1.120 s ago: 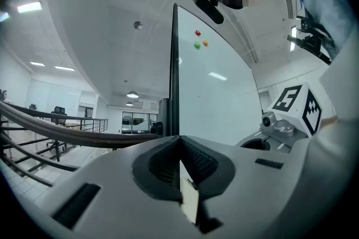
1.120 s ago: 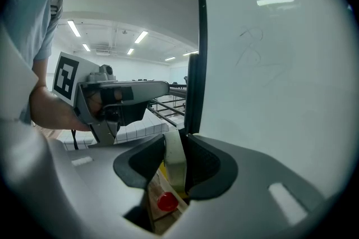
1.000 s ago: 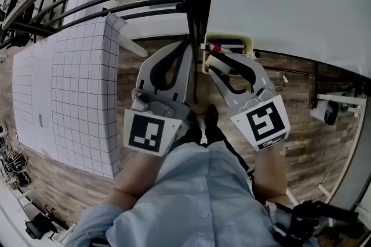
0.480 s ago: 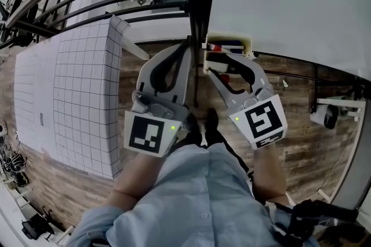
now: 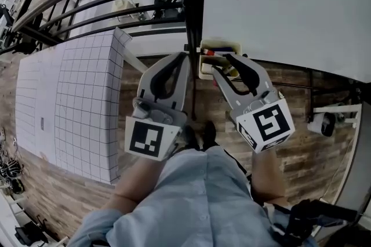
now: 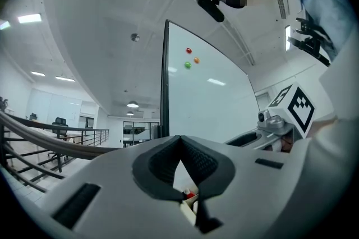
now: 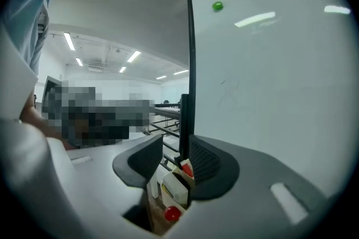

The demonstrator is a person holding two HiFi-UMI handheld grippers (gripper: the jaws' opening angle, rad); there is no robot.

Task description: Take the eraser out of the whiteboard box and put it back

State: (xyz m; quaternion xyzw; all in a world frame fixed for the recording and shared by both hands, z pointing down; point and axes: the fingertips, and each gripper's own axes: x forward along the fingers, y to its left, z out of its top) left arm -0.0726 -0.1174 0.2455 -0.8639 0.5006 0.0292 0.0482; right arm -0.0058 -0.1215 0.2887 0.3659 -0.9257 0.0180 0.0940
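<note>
Right gripper point(image 5: 221, 63) up at the box point(image 5: 223, 43), the cream tray fixed at the lower corner of the whiteboard point(image 5: 278, 2). Its jaws are moderately wide and closing. The right gripper view shows the box contents in the gap between them but lower and beyond the tips, with neither pad pressing on anything as far as I can see, so nothing is held. Left gripper point(image 5: 182, 57) is level beside it, just left of the board's dark frame. Its jaws are together at the tips and empty, with only a sliver of the box showing through the slot behind them. Box contents from the right gripper view: a white block with a yellowish edge point(image 7: 175, 189), which I take for the eraser, standing on end against the near wall, directly below the right jaws. Beside it are markers with red caps point(image 7: 171, 213), one nearer the camera and one further in towards the board. Three round magnets point(image 7: 217, 6) sit high on the board, well above both jaws. Progress, as a judgement: the eraser is in the box and no jaw is gripping it, so this is either the start, before the lift, or the end, after the return. One moment alone does not settle which. If it is the start, everything is left to do: close on the block, lift it clear of the rim, set it back.
</note>
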